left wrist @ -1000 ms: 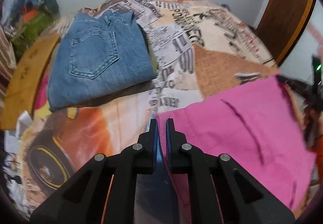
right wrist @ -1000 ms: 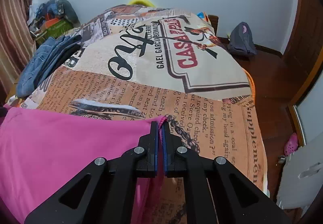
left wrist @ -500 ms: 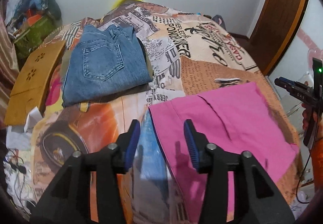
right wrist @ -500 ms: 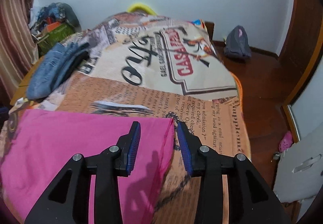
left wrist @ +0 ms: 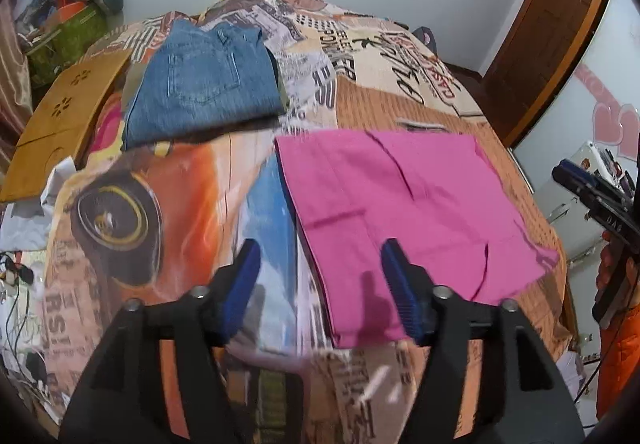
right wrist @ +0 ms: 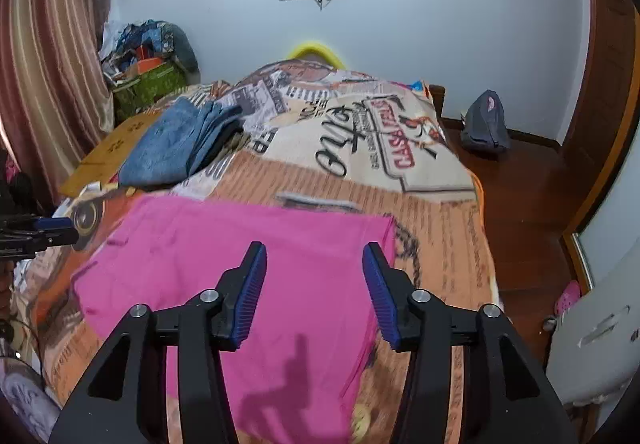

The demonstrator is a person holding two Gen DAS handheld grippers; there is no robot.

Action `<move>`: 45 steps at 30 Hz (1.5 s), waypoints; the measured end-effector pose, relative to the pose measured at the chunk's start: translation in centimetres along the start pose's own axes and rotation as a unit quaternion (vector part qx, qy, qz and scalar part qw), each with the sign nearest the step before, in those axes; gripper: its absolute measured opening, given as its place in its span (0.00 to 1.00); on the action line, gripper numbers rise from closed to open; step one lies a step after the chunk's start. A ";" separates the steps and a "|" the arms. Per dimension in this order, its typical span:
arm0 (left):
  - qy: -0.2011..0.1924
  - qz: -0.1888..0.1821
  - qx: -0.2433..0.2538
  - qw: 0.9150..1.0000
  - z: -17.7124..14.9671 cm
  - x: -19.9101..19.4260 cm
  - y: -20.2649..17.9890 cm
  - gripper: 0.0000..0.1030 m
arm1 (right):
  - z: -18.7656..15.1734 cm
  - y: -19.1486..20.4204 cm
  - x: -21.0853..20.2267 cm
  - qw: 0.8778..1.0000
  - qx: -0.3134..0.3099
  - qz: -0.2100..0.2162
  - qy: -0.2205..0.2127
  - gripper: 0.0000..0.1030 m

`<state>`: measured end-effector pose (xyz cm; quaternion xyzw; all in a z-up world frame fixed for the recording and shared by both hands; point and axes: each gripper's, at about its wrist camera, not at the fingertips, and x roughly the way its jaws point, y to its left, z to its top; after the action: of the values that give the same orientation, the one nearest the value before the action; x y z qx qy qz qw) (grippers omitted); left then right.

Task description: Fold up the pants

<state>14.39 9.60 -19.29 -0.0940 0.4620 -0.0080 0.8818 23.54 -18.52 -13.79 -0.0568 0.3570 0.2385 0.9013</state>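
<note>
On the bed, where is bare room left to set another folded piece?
Free: the bedspread beyond the pink pants, right of the folded jeans; also the orange patch between them. Crowded: the jeans' corner, beside the wooden board.

The left tool (left wrist: 320, 276) has its two fingers spread wide, and nothing is between the blue pads (left wrist: 244, 284). The right tool (right wrist: 314, 292) is also spread wide and holds nothing. Both tools hang in the air and point forward and a little downward, touching nothing.
</note>
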 end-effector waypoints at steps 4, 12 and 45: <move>0.027 -0.030 -0.011 0.999 -1.3 1.3 -0.3 0.63 | -2.5 0.5 1.1 0.999 0.016 0.015 0.028 0.45; 0.064 -0.084 -0.062 0.993 -2.6 4.1 -0.4 0.68 | -6.9 0.9 3.0 0.995 0.038 0.038 0.086 0.45; -0.055 0.041 0.104 0.992 0.5 -1.3 -3.5 0.24 | -0.8 5.8 3.1 0.995 0.010 0.084 0.046 0.45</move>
<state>14.26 6.36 -17.34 0.0174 0.4127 -0.0149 0.9106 22.30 -12.46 -16.07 -0.0289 0.4042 0.3073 0.8610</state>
